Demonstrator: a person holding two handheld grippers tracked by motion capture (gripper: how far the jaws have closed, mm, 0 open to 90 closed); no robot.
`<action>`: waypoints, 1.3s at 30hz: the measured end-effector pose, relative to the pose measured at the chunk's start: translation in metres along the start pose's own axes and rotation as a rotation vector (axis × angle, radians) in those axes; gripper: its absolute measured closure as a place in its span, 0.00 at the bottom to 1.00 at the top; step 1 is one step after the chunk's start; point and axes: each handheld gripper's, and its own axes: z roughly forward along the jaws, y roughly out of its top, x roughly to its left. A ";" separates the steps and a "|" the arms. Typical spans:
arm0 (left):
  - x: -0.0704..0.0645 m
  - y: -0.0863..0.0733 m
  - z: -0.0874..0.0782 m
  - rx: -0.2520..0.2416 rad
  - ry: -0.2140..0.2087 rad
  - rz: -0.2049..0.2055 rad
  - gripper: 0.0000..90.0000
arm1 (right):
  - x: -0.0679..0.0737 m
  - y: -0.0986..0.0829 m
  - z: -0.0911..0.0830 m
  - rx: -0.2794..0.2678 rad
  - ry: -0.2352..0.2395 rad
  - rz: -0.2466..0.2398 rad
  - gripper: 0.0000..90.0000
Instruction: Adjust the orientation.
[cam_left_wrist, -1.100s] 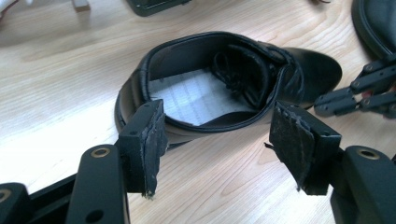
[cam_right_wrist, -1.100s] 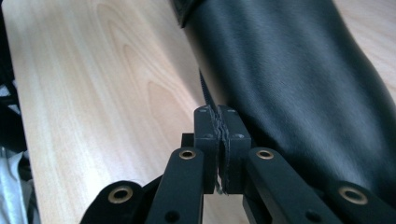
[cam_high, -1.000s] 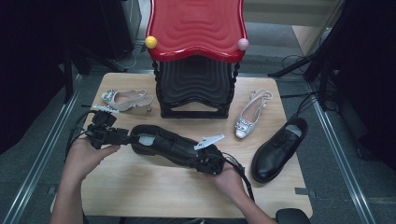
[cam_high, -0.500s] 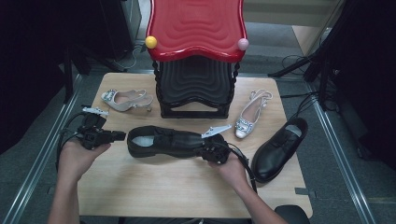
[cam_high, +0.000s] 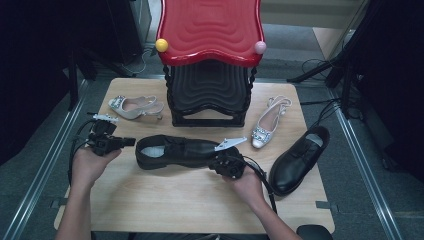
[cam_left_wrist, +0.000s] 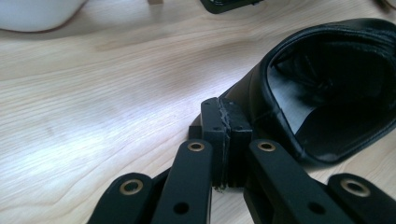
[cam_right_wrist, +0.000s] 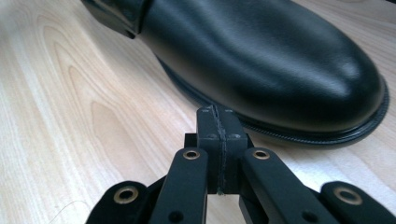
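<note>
Black dress shoe (cam_high: 177, 151) lies on its sole across the middle of the tabletop (cam_high: 165, 200), heel end toward the left gripper (cam_high: 127, 142), toe toward the right gripper (cam_high: 220, 163).

Left gripper: jaws pressed together, nothing between them. In the left gripper view the tips (cam_left_wrist: 226, 116) sit just beside the heel collar of the shoe (cam_left_wrist: 327, 93); can't tell if they touch the leather.

Right gripper: jaws pressed together, empty. In the right gripper view they (cam_right_wrist: 219, 122) point at the toe cap (cam_right_wrist: 280, 60), tips right by the sole edge; contact unclear.

Both grippers low over the wood, one at each end of the shoe.

Other items: second black dress shoe (cam_high: 299, 159) near the right edge, a silver slingback heel (cam_high: 134, 106) at back left, another (cam_high: 269, 122) at back right, and a black rack with a red top (cam_high: 210, 30) at the back centre.
</note>
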 end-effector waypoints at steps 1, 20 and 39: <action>0.001 0.002 0.004 -0.004 -0.010 -0.001 1.00 | 0.001 -0.001 0.000 -0.001 0.000 -0.001 1.00; -0.001 0.007 0.016 0.033 -0.048 0.028 1.00 | 0.004 -0.007 -0.002 -0.013 0.026 0.026 1.00; -0.024 -0.006 0.017 0.081 -0.138 0.071 1.00 | 0.003 0.006 0.003 -0.029 0.068 0.016 1.00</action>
